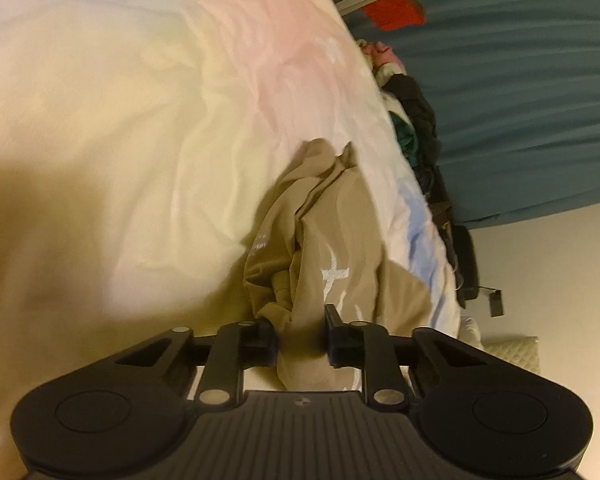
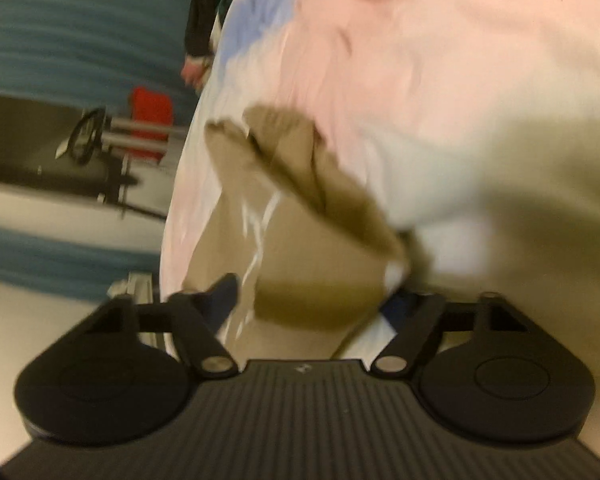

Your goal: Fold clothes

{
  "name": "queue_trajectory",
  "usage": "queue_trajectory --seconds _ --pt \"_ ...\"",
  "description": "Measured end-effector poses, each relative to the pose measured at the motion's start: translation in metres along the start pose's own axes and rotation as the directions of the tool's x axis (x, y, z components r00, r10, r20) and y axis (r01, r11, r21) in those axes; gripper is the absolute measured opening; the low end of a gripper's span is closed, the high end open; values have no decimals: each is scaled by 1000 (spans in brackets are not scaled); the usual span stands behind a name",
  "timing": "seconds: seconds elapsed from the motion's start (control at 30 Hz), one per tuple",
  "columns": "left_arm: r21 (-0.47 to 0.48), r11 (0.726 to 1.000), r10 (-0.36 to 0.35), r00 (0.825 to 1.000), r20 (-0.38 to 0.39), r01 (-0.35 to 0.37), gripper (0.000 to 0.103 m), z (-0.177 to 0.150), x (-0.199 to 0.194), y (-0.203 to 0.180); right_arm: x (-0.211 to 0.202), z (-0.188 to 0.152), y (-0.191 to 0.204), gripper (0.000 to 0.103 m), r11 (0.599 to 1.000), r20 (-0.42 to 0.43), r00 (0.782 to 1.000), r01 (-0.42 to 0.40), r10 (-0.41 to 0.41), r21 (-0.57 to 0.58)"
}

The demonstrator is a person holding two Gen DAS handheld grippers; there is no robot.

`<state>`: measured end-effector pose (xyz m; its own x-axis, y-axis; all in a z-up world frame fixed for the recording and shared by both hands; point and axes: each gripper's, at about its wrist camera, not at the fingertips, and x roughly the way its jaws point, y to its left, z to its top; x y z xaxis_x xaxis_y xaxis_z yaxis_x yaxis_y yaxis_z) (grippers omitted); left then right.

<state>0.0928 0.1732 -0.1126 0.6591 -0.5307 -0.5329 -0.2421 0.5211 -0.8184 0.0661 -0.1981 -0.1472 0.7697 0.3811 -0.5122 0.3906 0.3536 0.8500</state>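
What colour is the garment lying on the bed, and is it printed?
Tan garment with a white printed graphic, clearest in the left wrist view.

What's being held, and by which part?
The left gripper has its jaws pinched on the tan garment, at a bunched edge near its white print. The right gripper straddles the same garment, jaws open, gripping nothing.

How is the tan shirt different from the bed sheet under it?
The shirt is tan with white marks; the sheet is pale, with pink and blue patches. The shirt lies bunched in a small heap; the sheet spreads wide with soft wrinkles. The shirt lies on top, the sheet underneath. Both are soft cloth.
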Motion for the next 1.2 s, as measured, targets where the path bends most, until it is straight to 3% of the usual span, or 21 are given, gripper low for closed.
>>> queue_trajectory --seconds 0.03,0.13,0.33,0.5,0.6,0.77,0.87,1.07,1.2 --pt "5 1000 -8 1000 6 8 20 1 -1 -1 1 0 1 47 1000 8 1000 -8 8 3" --pt "29 999 -26 999 19 25 19 2 -4 -7 -4 -2 5 29 999 21 999 -37 37 -2" --pt "113 990 -88 996 20 85 18 -2 -29 -38 -40 5 32 22 994 81 991 -100 104 -47" --pt "109 981 -160 987 -28 162 18 -11 -44 -88 -97 28 56 21 990 114 984 -130 135 -52" --pt "97 980 -164 983 -86 173 18 -20 -34 -124 -131 49 66 21 993 155 981 -117 118 -11" --pt "94 985 -132 980 -148 147 18 -19 19 -192 -153 101 88 21 999 234 971 -44 48 -23" --pt "153 978 -114 980 -161 139 18 -15 66 -244 -141 151 108 21 998 324 946 8 13 -64" --pt "231 964 -116 990 -76 131 18 19 192 -338 -88 267 159 21 983 456 889 45 42 -178" --pt "295 950 -105 994 -15 105 18 31 262 -371 -40 326 161 21 965 509 859 83 57 -248"
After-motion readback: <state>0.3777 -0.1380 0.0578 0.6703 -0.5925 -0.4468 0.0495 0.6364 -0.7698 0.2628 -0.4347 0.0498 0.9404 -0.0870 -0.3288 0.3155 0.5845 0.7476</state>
